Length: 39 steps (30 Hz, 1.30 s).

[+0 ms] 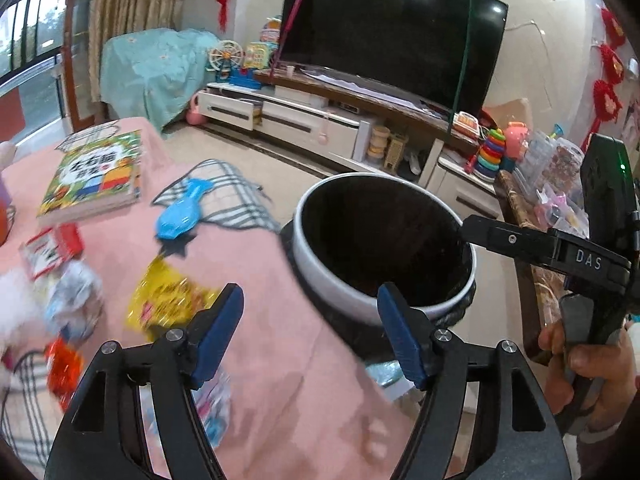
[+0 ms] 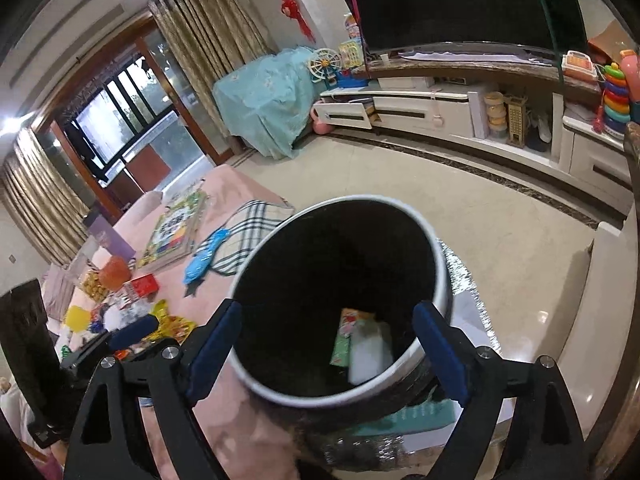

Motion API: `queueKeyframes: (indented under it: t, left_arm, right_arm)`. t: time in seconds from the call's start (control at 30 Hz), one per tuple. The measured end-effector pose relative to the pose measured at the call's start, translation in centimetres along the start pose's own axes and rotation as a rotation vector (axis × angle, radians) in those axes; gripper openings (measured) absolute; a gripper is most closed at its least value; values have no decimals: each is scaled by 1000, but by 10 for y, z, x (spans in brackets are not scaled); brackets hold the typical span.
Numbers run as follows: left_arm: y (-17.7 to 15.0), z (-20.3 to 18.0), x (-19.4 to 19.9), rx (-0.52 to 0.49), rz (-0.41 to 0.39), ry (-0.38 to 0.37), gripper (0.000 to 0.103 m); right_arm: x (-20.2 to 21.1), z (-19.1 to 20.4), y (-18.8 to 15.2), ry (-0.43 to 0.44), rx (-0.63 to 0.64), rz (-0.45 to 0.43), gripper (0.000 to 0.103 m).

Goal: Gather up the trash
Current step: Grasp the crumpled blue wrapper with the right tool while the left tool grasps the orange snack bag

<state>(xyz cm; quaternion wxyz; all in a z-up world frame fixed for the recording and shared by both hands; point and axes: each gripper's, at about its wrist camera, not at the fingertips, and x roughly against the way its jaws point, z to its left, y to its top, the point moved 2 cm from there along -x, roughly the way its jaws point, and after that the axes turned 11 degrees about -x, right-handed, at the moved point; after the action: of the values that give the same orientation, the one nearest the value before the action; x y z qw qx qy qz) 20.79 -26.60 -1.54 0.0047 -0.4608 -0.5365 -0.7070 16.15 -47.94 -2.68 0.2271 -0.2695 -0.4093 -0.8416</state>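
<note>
Sitting just off the table's [image 1: 280, 320] right edge: bin [image 1: 332, 280], two wrappers [image 2: 362, 344] lying inside at the bottom. Lying on the table near the bin-side edge: cloth [image 1: 228, 196], toy [image 1: 180, 212] resting on its near part. Lying further left toward the far corner: book [image 1: 96, 176]. Spreading nearer along the table: small box [image 1: 50, 250], foil packet [image 1: 168, 300], other blurred wrappers. Standing behind across the floor: TV [image 1: 392, 40] on cabinet [image 1: 304, 116].
</note>
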Motion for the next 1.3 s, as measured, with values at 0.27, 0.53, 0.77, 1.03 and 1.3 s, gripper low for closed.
queueKeyframes:
  t: [0.27,0.53,0.77,1.03,1.3]
  left_arm:
    - [-32,29,31,69,-4,59,72]
    - [-71,68,61,141,0,117,73]
    - [-109,101,79,187,31,182,73]
    - [-136,134,84,278,66,180,73]
    - [-133,144,72,278,86,155,72]
  right_arm:
    - [2,21,-34,40,-7,3,92]
    - [3,55,-66,70,38,22,97]
    - [-9,88,-100,92,104,58,98]
    - [-24,119,-127,128,165,62,97]
    - [-46,129,-131,156,152,117,84]
